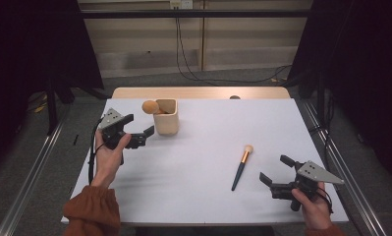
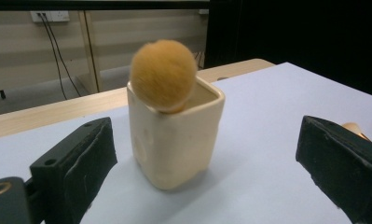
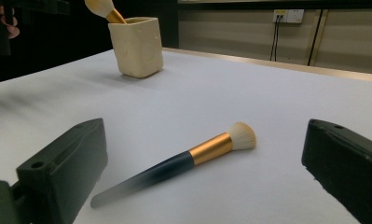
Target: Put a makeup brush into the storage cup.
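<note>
High view, left gripper (image 1: 138, 132): held in the person's left hand (image 1: 107, 152), jaws spread wide with nothing between them, tips pointing at the cream holder.
High view, cream holder (image 1: 166, 118): squarish cup standing upright on the white table (image 1: 203, 167), just ahead of the left gripper's jaws, not touching them.
High view, round orange brush (image 1: 151, 106): fluffy head sticking out over the holder's rim on the side nearer the left gripper.
High view, right gripper (image 1: 278, 169): held in the person's right hand (image 1: 314, 206), jaws spread and empty, aimed toward the loose brush.
High view, loose makeup brush (image 1: 241, 168): lying flat on the table, just ahead of the right gripper's open jaws, apart from them; pale bristles at the far end, dark handle toward the person.

Left gripper view, left gripper (image 2: 207, 163): two black jaws standing wide apart at the bottom corners, holding nothing.
Left gripper view, cream holder (image 2: 174, 140): upright, centred between and just beyond the jaws.
Left gripper view, round orange brush (image 2: 162, 74): head resting at the holder's rim, slightly blurred.

Right gripper view, right gripper (image 3: 202, 168): jaws wide apart, empty.
Right gripper view, loose makeup brush (image 3: 183, 163): flat on the table between and just ahead of the jaws, gold ferrule, bristles toward the right-hand jaw.
Right gripper view, cream holder (image 3: 136, 46): well beyond the jaws, with the round orange brush (image 3: 99, 7) leaning out of it.
</note>
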`<state>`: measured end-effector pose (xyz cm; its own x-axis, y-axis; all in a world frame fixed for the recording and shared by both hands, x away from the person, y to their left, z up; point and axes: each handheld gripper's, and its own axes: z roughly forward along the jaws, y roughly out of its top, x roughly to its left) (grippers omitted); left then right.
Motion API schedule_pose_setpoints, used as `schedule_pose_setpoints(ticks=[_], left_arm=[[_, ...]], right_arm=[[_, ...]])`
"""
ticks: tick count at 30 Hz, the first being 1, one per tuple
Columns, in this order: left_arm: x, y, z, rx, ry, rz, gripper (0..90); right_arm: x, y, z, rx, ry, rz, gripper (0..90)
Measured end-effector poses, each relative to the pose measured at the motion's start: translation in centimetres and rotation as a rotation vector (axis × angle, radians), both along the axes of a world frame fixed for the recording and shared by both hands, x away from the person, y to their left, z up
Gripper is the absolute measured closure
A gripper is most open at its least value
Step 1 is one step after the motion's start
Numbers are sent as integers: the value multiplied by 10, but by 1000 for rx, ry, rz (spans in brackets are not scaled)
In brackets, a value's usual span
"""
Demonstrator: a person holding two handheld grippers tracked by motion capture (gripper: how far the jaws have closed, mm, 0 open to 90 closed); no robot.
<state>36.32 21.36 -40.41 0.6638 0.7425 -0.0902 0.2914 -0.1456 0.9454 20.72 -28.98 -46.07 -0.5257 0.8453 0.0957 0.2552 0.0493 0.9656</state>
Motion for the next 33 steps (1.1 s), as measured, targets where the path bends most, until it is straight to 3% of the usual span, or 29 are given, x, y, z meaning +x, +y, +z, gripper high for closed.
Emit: schedule_pose_setpoints(ticks=[11, 25, 33], left_arm=[[-36, 4, -8, -43, -21, -23, 44], [-70, 18, -24, -29, -36, 4, 33], [-89, 26, -34, -32, -17, 22, 33]], right_arm=[[-1, -1, 1, 2, 0, -7, 0], [-2, -2, 1, 2, 0, -21, 0], [-1, 0, 2, 3, 1, -21, 0]])
